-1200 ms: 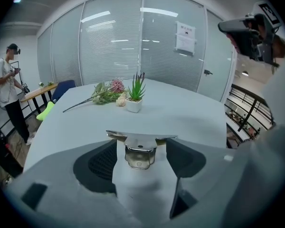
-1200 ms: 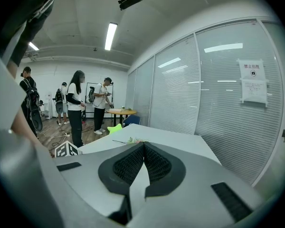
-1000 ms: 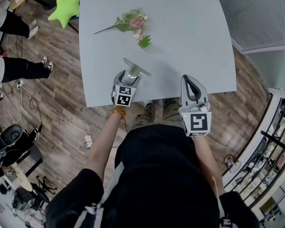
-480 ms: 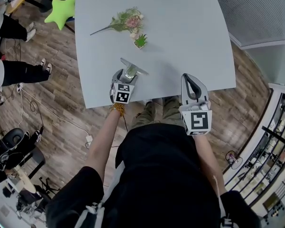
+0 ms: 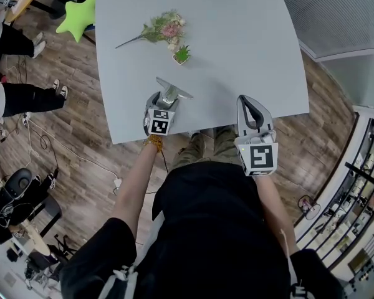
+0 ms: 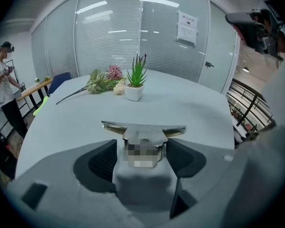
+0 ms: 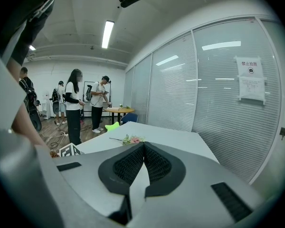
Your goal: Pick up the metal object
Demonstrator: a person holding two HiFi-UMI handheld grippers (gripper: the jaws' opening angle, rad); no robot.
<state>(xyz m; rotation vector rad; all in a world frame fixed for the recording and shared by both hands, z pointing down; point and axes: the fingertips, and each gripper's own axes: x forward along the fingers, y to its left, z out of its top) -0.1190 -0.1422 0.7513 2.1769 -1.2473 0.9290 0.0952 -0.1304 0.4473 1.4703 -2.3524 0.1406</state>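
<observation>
A T-shaped metal object [image 5: 172,90] sits near the front edge of the grey table [image 5: 237,36]. My left gripper [image 5: 168,98] is shut on its stem. In the left gripper view the metal object [image 6: 143,131] shows its flat crossbar just past my left gripper [image 6: 142,156], with both jaws pressed against its lower part. I cannot tell whether it rests on the table or hangs just above it. My right gripper [image 5: 248,103] hovers over the table's front edge to the right, shut with nothing in it. The right gripper view shows the right gripper [image 7: 143,145] with its pads meeting.
Beyond the metal object stand a small potted plant [image 5: 182,54] [image 6: 134,82] and a flower sprig [image 5: 157,28] [image 6: 100,82]. A green star cushion [image 5: 78,14] lies off the table's far left corner. People stand on the wood floor at left [image 7: 72,106]. A glass wall runs along the right.
The head view has drifted slightly, so everything sits a little further left. Both grippers keep their places and states, the left still holding the metal object.
</observation>
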